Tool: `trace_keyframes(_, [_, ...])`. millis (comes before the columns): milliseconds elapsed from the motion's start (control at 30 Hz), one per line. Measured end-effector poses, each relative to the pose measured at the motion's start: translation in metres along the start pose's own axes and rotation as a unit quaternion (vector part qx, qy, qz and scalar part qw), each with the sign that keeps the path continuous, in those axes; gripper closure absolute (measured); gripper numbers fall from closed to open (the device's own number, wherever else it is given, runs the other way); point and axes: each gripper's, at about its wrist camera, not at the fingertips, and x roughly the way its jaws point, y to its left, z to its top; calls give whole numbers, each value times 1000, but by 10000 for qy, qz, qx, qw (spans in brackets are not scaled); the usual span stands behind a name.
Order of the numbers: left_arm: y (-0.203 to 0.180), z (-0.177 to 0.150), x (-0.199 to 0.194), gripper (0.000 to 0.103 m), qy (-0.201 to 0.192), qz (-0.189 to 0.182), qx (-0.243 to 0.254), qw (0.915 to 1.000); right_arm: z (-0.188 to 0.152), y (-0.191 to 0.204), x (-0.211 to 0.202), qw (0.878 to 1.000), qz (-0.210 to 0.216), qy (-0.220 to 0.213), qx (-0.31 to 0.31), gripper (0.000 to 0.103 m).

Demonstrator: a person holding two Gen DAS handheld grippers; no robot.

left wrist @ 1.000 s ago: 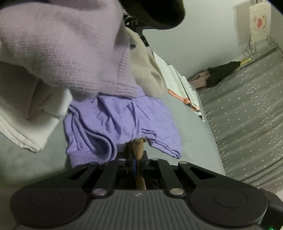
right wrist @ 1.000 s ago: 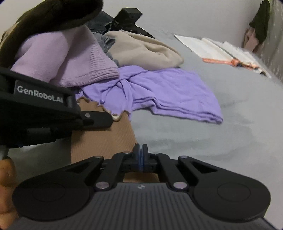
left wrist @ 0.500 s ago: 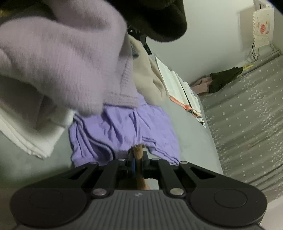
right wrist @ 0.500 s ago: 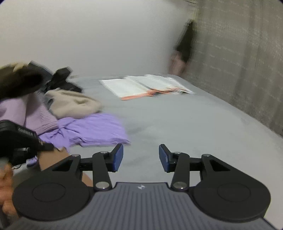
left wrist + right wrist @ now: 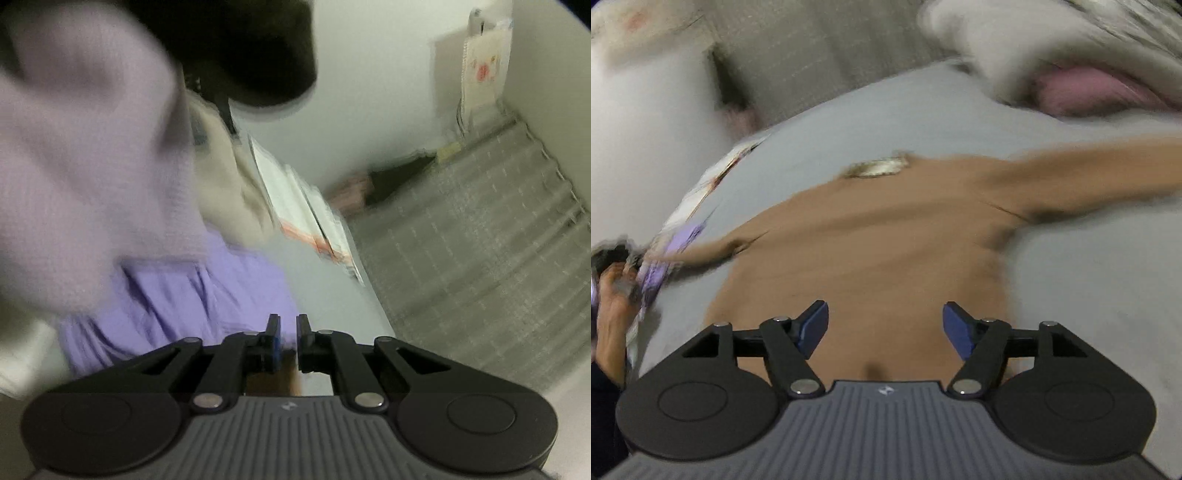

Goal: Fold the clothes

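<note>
A brown long-sleeved top [image 5: 871, 236] lies spread flat on the grey bed [image 5: 1089, 280], sleeves out to both sides, with a pale frilled neckline at the far end. My right gripper [image 5: 884, 326] is open and empty, hovering over the top's near hem. My left gripper [image 5: 287, 334] is slightly open with a narrow gap and nothing between the jaws; a bit of the brown top [image 5: 273, 384] shows just below it. Both views are motion-blurred.
A pile of clothes sits close to the left gripper: a lilac knit [image 5: 92, 177], a purple garment [image 5: 192, 295], a beige one [image 5: 229, 192] and a dark one [image 5: 251, 48]. Open books [image 5: 306, 221] lie further off. A grey curtain [image 5: 480, 251] lines the bedside. A pink and white bundle [image 5: 1082, 88] lies at far right.
My left gripper has let go of the brown top and opened a little. My right gripper has opened wider and swung round over the spread brown top.
</note>
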Motion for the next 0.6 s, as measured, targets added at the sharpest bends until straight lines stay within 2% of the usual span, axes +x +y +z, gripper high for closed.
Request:
trace_keyframes(67, [2,7,-7,97,-30,47,-274,9996,7,-5,-3,9997,-128,-131,-170,33])
trace_keyframes(133, [-4,11,-11,96,232,161,-234,9993,10,-4,-5,9995,32,-176,-251,33])
trace_keyframes(167, [-13,11,-15,94,318,229,27,9992,10,-1,-5,9993,191,-136,-296,32])
trace_keyframes(233, [-28,6,-18,78,397,233,594,9972,9,5,-3,9980,431,-54,-469,31])
trace_keyframes(300, [-46,-8,-11,70,910,38,1280,9876,5,12,0,9962,302,-15,-816,30])
trace_keyframes(333, [-49,-14,-8,70,1140,-49,1435,9830,5,10,0,9961,278,-4,-836,30])
trace_keyframes(433, [-61,-52,-1,70,2171,-321,1945,9560,10,-10,-2,9985,353,19,-424,29])
trace_keyframes(533, [-70,-109,-21,70,3398,-513,2271,9113,17,-34,-3,9996,166,2,228,26])
trace_keyframes(600, [-68,-129,-42,68,3717,-608,2486,8924,16,-52,-6,9983,41,88,571,26])
